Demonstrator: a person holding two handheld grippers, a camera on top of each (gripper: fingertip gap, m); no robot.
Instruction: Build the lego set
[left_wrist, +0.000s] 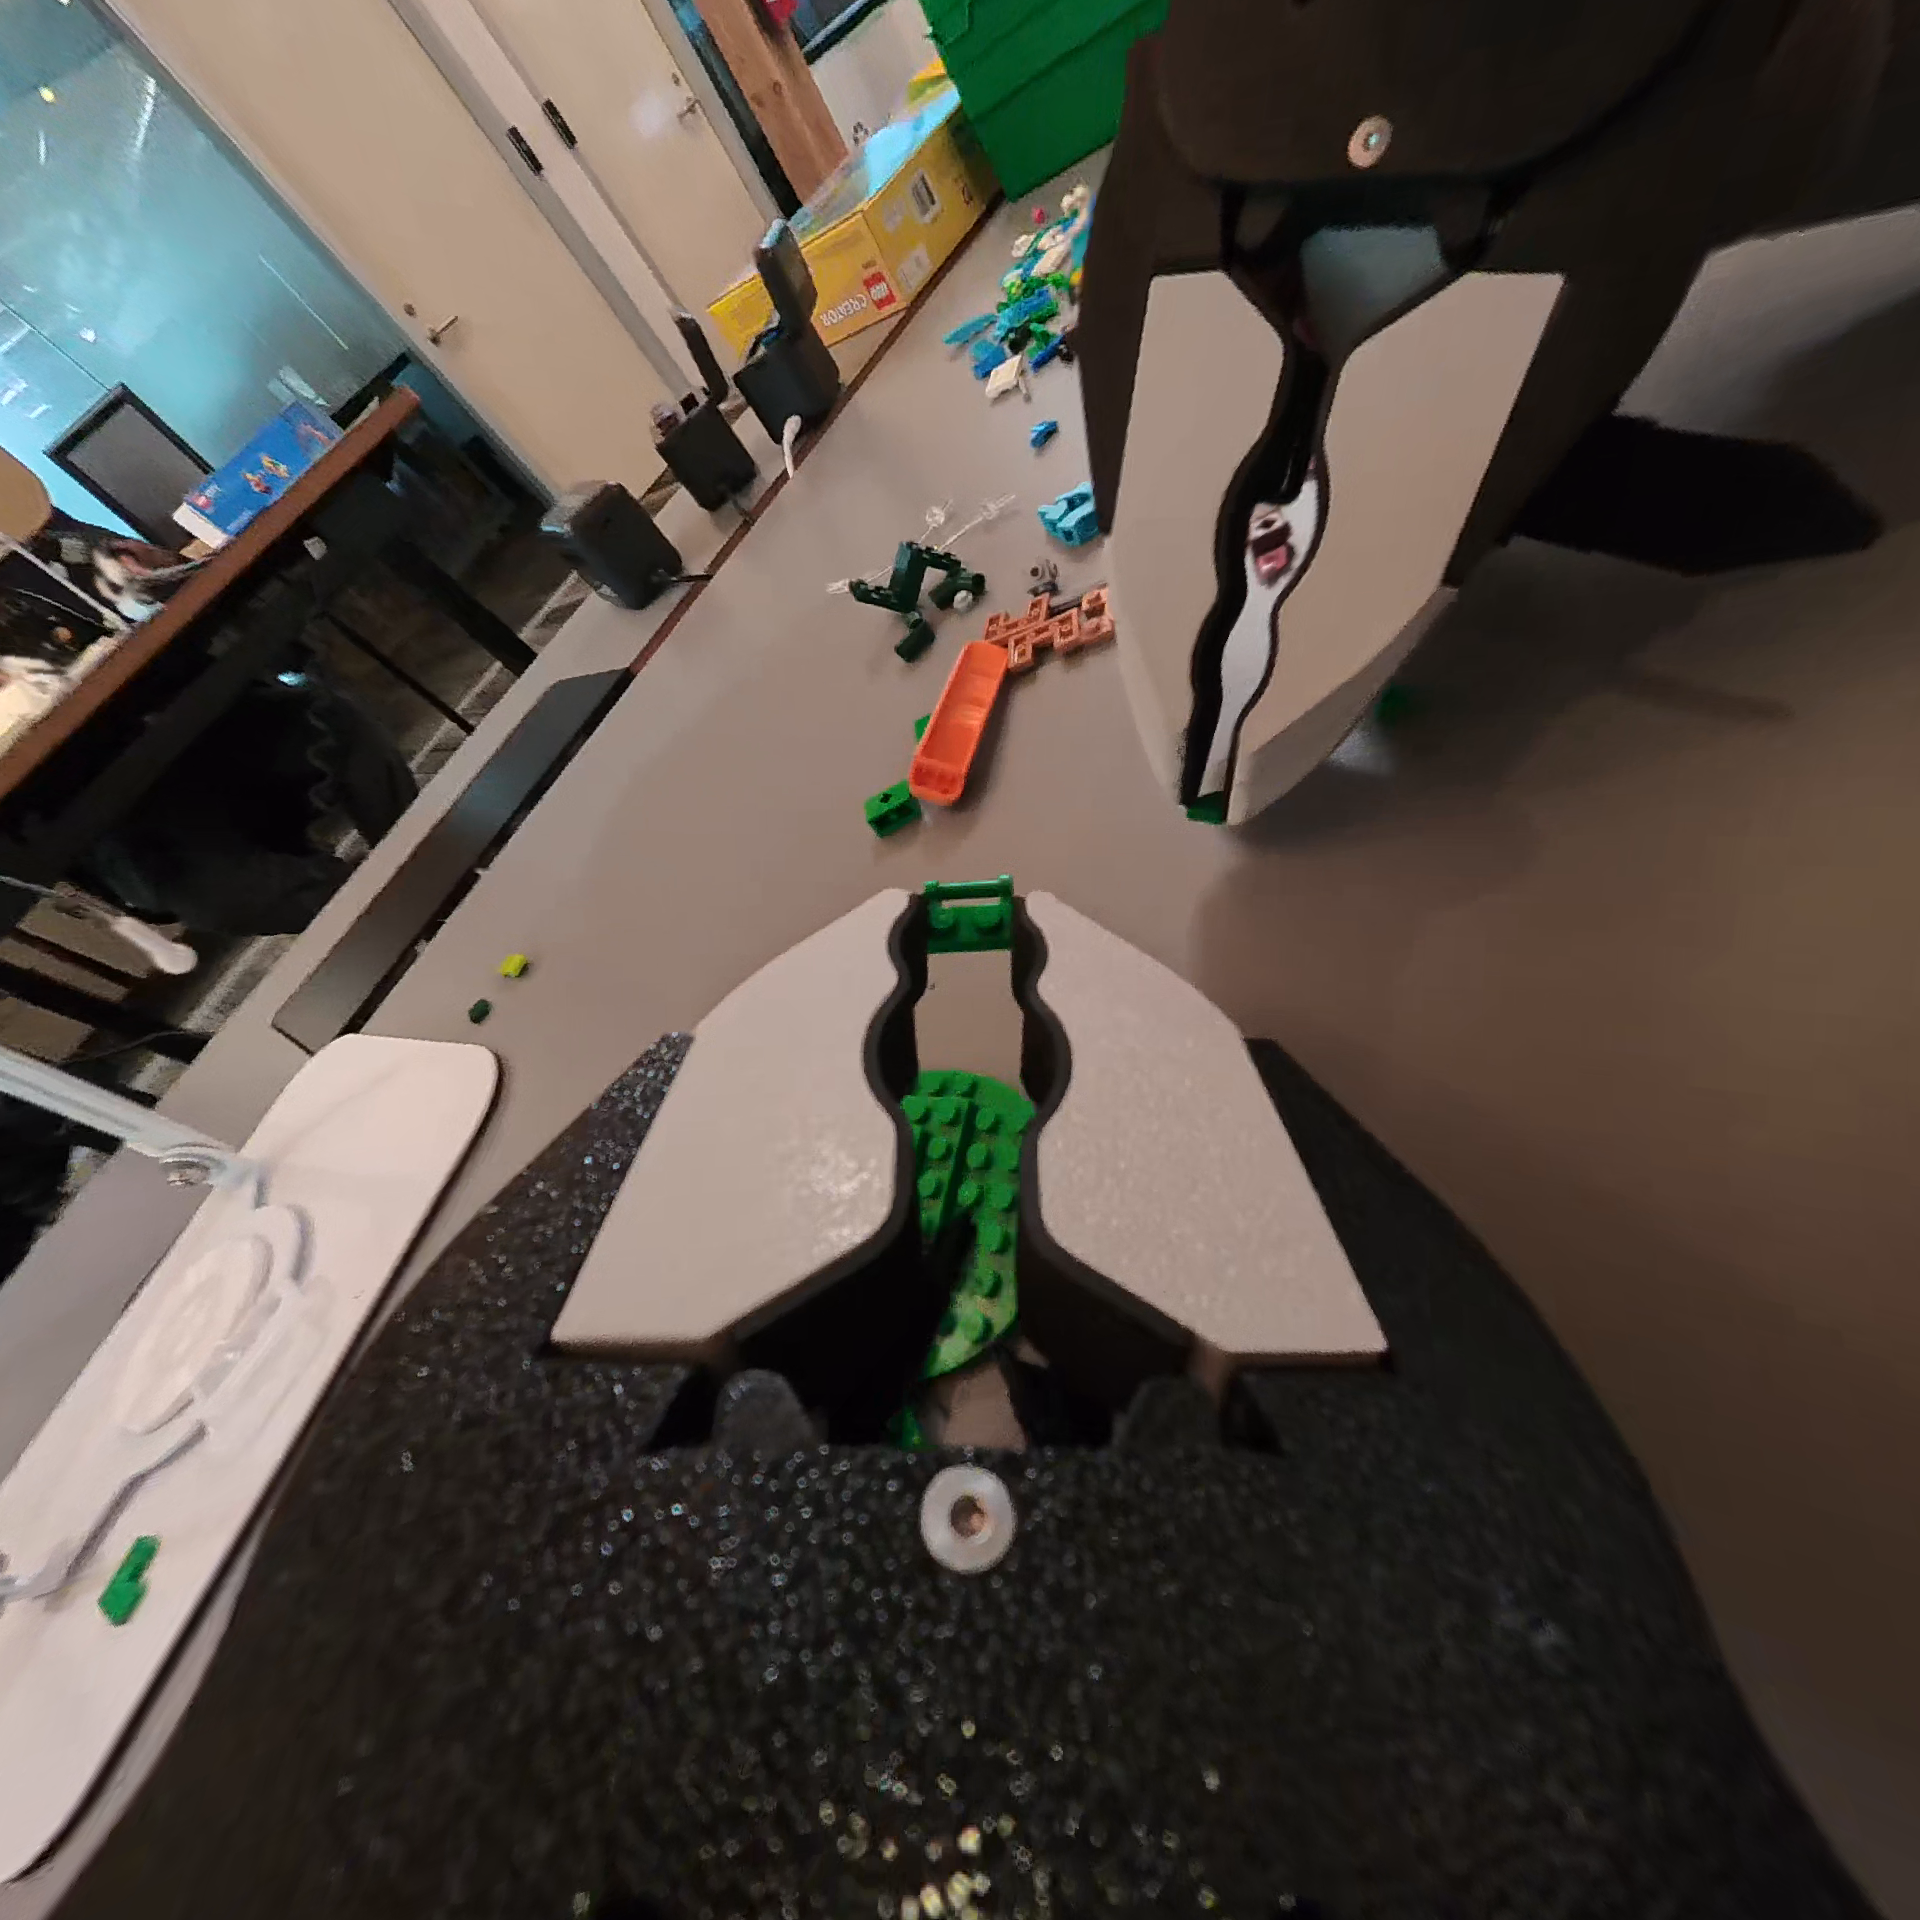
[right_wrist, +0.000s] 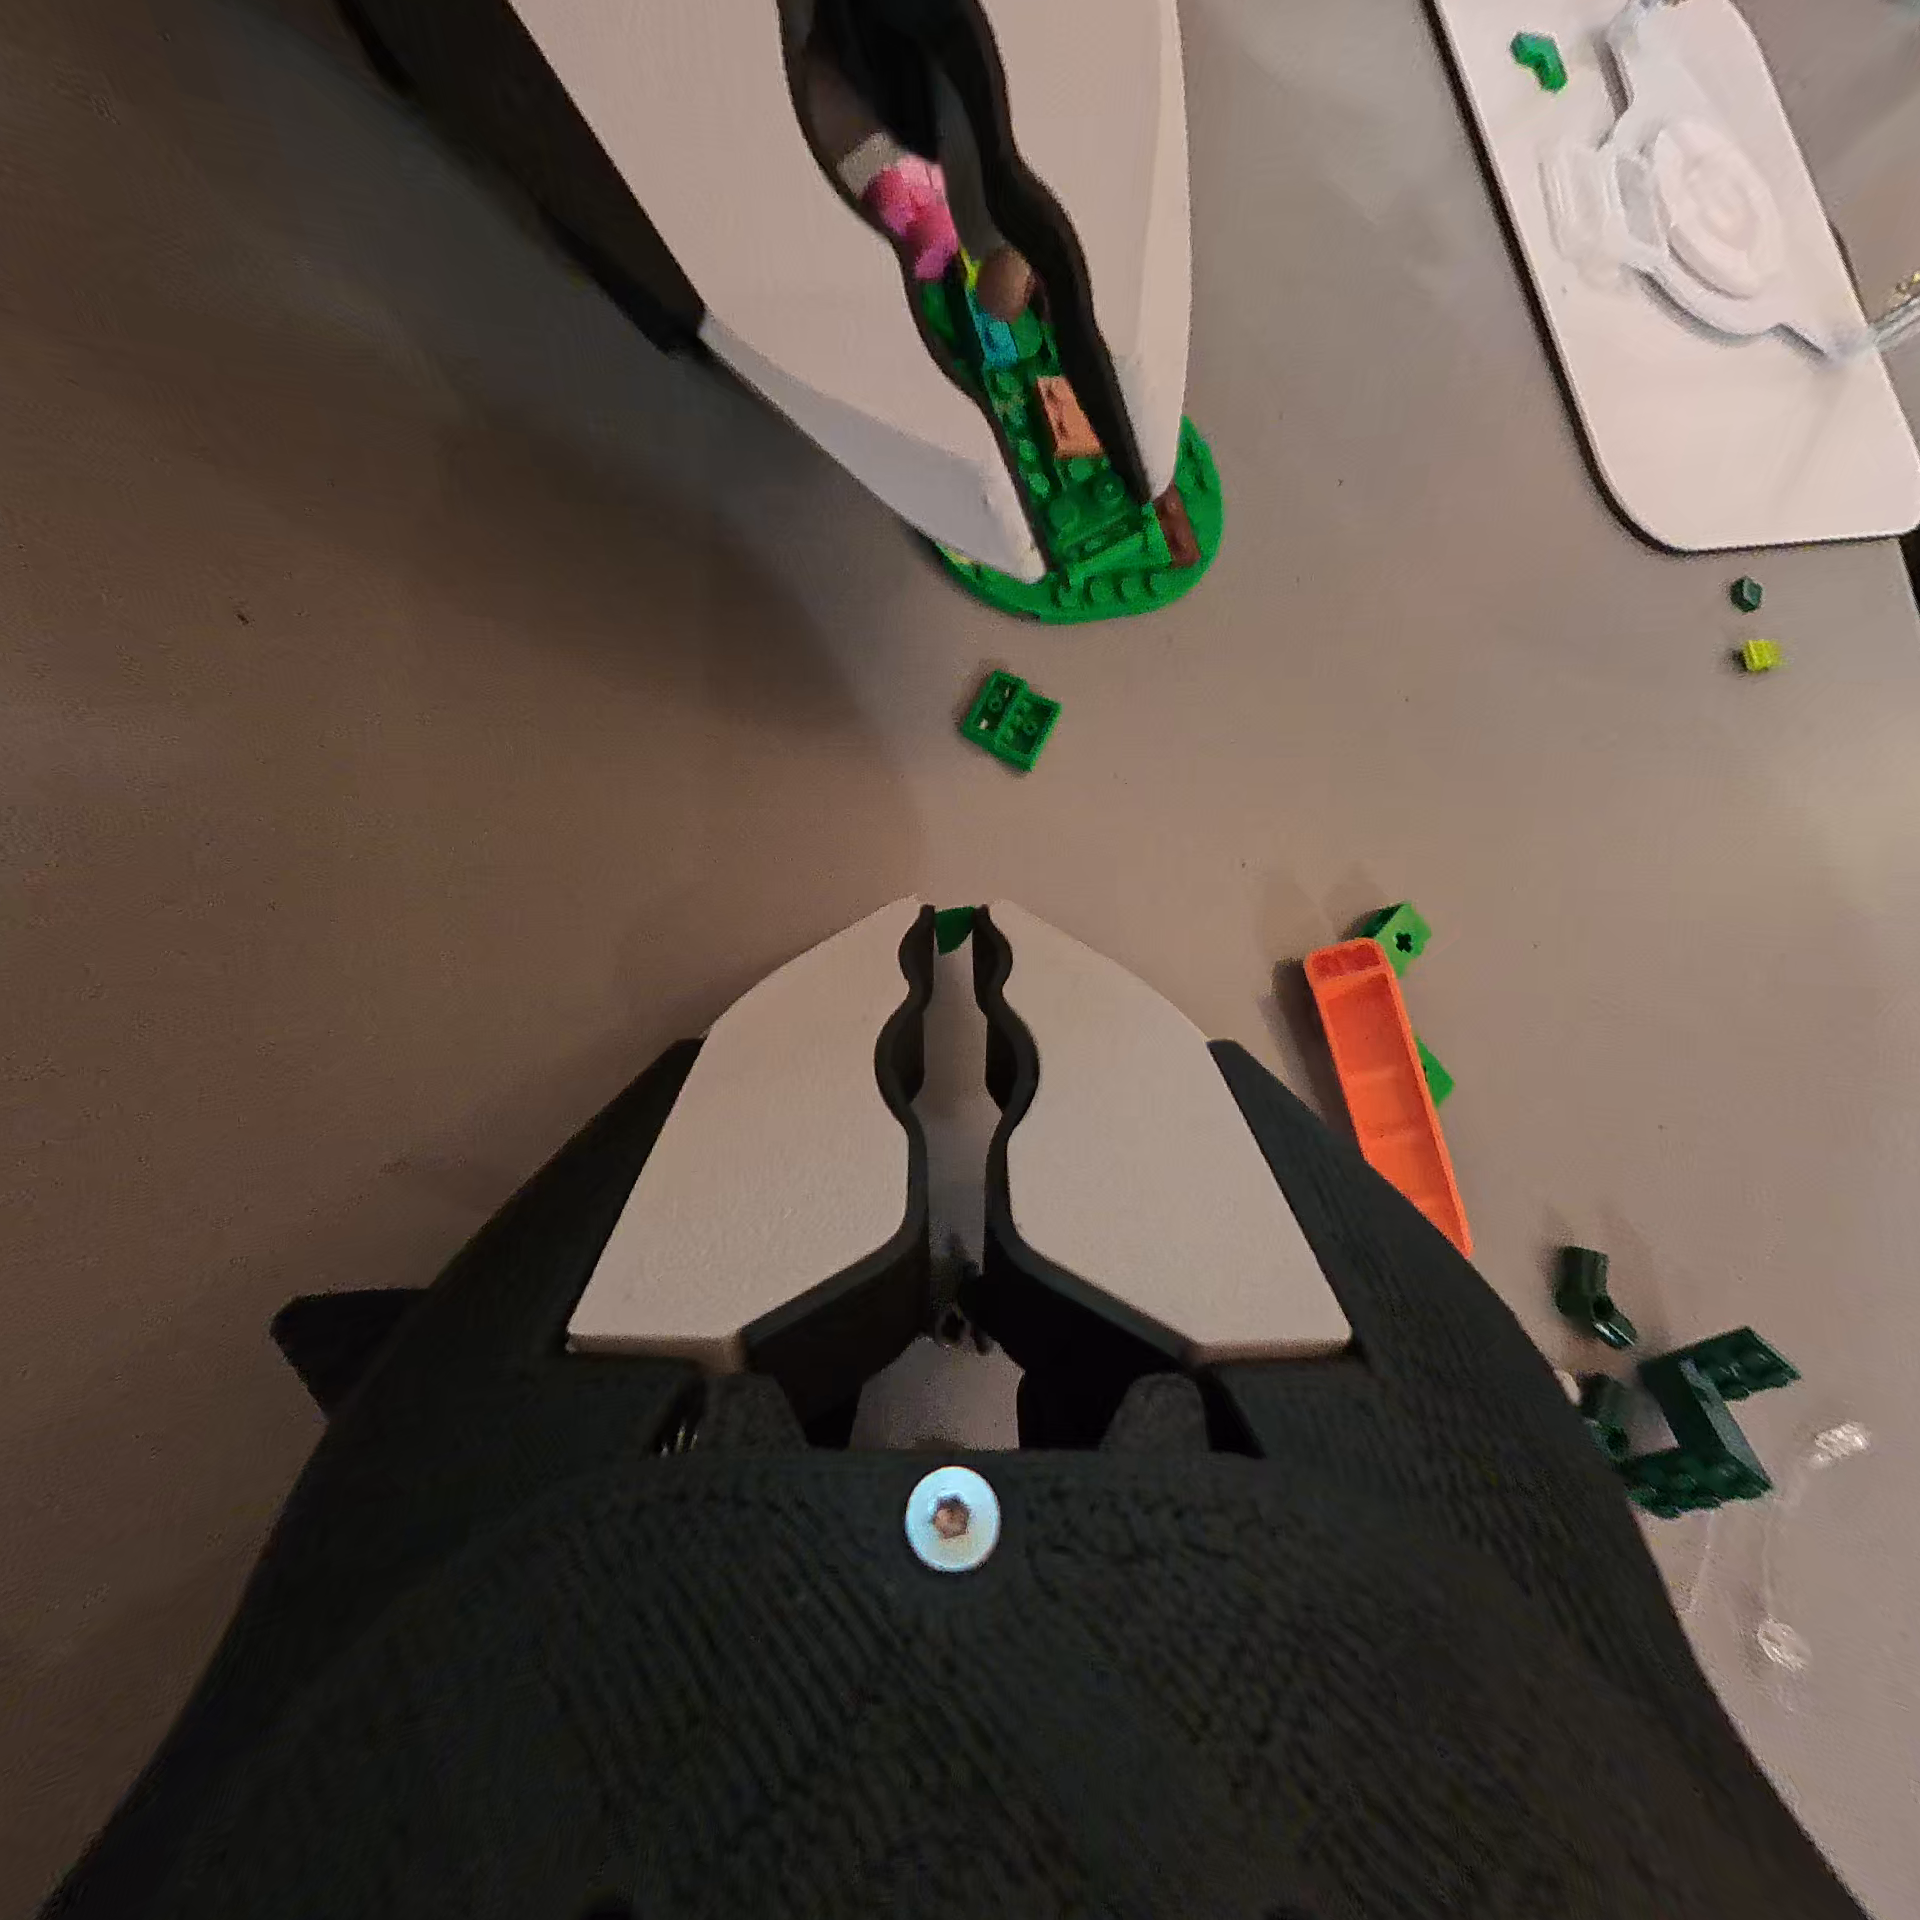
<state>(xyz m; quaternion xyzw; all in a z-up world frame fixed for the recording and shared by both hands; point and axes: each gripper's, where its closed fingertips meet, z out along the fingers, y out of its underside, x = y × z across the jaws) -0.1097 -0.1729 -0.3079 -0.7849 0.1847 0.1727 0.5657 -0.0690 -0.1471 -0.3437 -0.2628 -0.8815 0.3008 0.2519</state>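
Left tool (right_wrist: 1081, 540) clamps the green base plate (right_wrist: 1101, 592) with its partial build, pinning it flat to the surface (right_wrist: 520, 727), likely so it won't slide when a part is pressed on. Right tool (right_wrist: 958, 920) is nearly closed, pinching a small green piece (right_wrist: 954, 928) at its tips, short of the plate. A loose green hinge plate (right_wrist: 1008, 719) lies between them. Orange separator (right_wrist: 1387, 1091) sits right, within reach.
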